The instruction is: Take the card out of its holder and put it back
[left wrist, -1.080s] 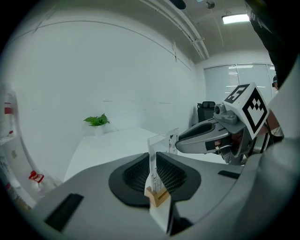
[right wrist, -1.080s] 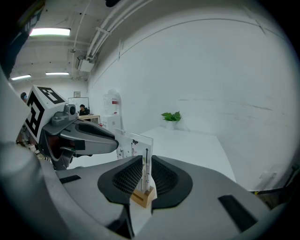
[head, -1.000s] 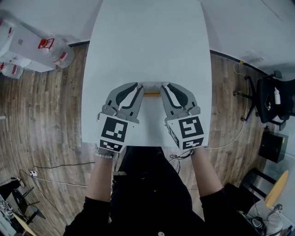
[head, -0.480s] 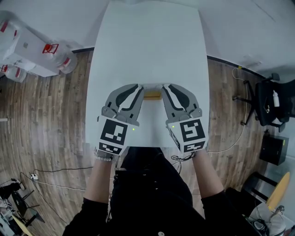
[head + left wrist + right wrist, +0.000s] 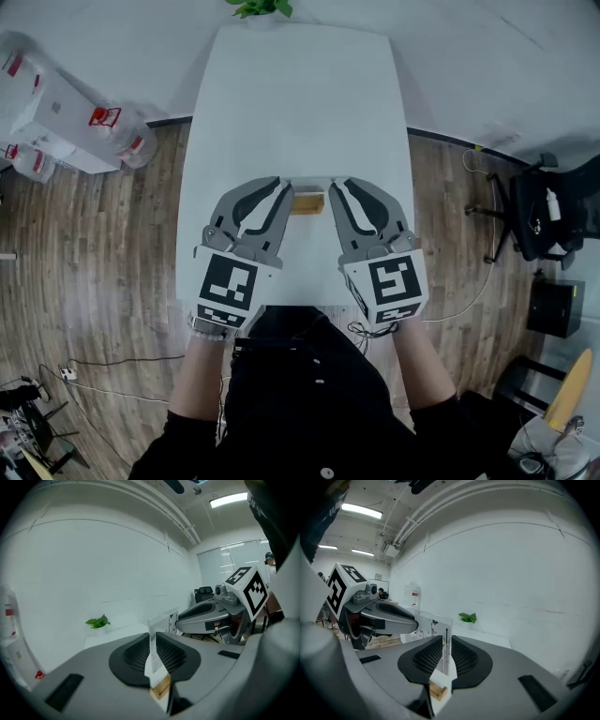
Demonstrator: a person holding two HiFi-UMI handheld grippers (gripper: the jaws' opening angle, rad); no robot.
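Card (image 5: 161,620) being clamped at both edges
Left gripper (image 5: 284,190) and right gripper (image 5: 336,187) are each pinching one upright edge; wooden holder (image 5: 160,688) is sitting just below the jaws; card print unreadable.

Ceiling strip lights (image 5: 229,499) flood the room evenly. The white table (image 5: 300,103) glows bright and shadows are faint. Wide lenses bow the floorboards (image 5: 103,244) and walls, both gripper views fall to black at the corners, and the card (image 5: 152,651) near the lens looks soft.
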